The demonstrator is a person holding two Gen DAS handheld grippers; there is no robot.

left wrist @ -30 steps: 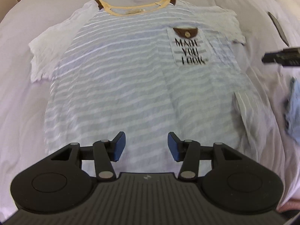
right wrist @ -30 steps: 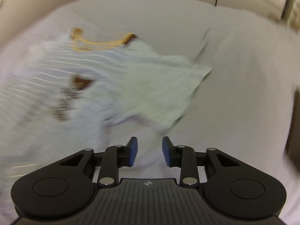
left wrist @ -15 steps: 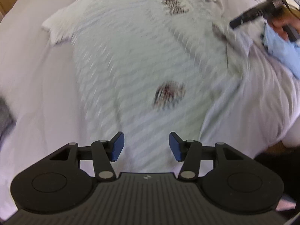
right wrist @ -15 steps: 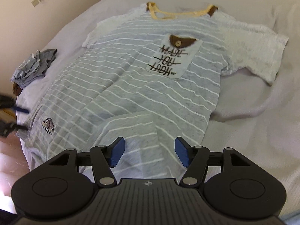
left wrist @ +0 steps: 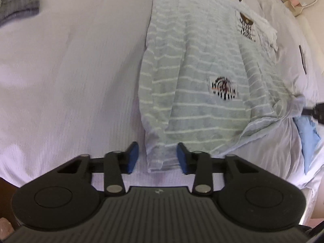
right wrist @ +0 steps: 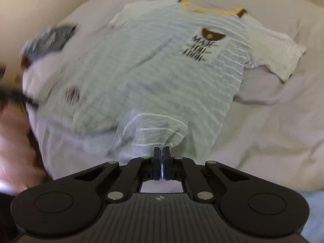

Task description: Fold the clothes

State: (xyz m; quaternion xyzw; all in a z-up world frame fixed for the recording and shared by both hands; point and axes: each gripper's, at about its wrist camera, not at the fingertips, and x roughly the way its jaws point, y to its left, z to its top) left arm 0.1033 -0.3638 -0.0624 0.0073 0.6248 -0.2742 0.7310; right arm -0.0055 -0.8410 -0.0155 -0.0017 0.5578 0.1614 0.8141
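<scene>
While the right tool (right wrist: pixel 161 151) has just clamped tight on the hem of the striped T-shirt (right wrist: pixel 154 64), the left tool (left wrist: pixel 157 156) has been closing, its blue pads (left wrist: pixel 132 157) apart, straddling the other hem corner without pressing. Both tools point steeply down. Spread on the white bed (left wrist: pixel 66 77), the shirt runs lengthwise away, yellow collar (right wrist: pixel 210 10) farthest, lettered pocket (right wrist: pixel 204 47) below.
</scene>
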